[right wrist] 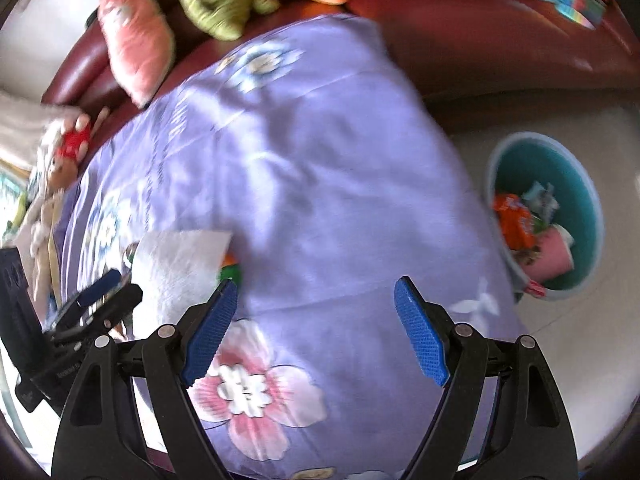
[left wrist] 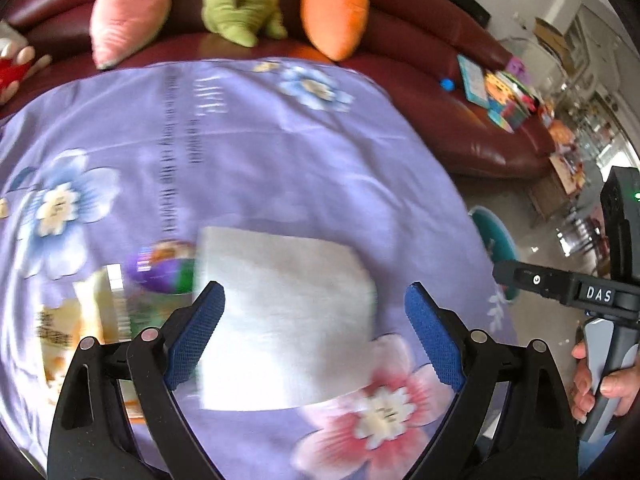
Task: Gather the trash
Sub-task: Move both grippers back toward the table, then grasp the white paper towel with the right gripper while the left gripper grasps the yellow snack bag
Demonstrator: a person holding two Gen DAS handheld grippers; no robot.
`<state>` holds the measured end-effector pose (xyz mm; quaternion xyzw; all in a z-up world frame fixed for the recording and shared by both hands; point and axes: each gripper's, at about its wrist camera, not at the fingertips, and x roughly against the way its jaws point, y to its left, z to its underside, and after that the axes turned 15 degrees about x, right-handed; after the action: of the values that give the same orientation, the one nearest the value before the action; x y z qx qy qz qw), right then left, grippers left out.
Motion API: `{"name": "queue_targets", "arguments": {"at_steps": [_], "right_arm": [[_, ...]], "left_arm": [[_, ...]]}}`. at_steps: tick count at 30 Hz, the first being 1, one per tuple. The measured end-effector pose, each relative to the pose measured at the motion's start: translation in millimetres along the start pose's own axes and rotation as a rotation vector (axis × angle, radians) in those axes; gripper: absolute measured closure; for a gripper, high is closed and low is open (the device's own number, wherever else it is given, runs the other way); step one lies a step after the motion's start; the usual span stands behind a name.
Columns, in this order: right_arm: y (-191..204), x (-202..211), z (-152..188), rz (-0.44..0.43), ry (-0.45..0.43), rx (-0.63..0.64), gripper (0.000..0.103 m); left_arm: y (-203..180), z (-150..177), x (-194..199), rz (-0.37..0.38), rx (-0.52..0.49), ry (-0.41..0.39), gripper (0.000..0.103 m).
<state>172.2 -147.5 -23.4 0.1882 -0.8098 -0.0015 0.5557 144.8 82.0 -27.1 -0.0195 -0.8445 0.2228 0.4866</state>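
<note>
Left gripper (left wrist: 315, 330) jaws spread wide, nothing grasped — poised over flat white paper napkin (left wrist: 280, 320) lying on lilac flower-print cloth (left wrist: 280, 152). Purple snack wrapper (left wrist: 160, 266) touching napkin's left edge; blurred yellow-orange packet (left wrist: 68, 328) further left of napkin. Right gripper (right wrist: 316, 326) also spread wide, empty, over bare cloth right of napkin. Round teal bin (right wrist: 580, 184) on floor well right of napkin — orange and pink trash inside.
</note>
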Motion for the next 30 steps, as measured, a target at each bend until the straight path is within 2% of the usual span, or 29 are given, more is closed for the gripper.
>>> {"name": "queue_targets", "arguments": {"at_steps": [7,14,20,21,24,26,27,28,30], "right_arm": [[71.3,-35.1,-19.3,-0.043,0.058,0.161,0.026],[141.1,-75.7,-29.6,-0.082,0.103,0.332,0.026],[163.8,-104.1,-27.9,-0.033,0.141,0.409,0.025],[166.0,-106.1,-27.1,-0.027,0.135,0.418,0.021],[171.7,-107.8,-24.3,0.008,0.109,0.463,0.021],[176.0,-109.4,-22.2,0.033,0.098,0.484,0.029],[178.5,-110.4,-21.2,0.030,0.096,0.495,0.045],[179.7,-111.6,-19.8,0.013,0.104,0.496,0.053],[181.6,-111.5,-18.2,-0.006,0.107,0.484,0.060]], "left_arm": [[61.7,-2.5,24.2,-0.044,0.081,-0.045,0.011],[104.5,4.1,39.0,-0.088,0.126,-0.062,0.011],[132.7,12.1,37.2,-0.134,0.153,-0.047,0.011],[136.0,12.9,37.2,-0.139,0.156,-0.047,0.011],[149.1,15.9,41.6,-0.164,0.171,-0.071,0.011],[157.4,17.5,45.2,-0.179,0.181,-0.087,0.011],[161.4,18.0,46.0,-0.185,0.185,-0.087,0.011],[164.3,18.3,46.0,-0.190,0.189,-0.086,0.011],[172.3,20.4,45.9,-0.202,0.205,-0.080,0.011]]}}
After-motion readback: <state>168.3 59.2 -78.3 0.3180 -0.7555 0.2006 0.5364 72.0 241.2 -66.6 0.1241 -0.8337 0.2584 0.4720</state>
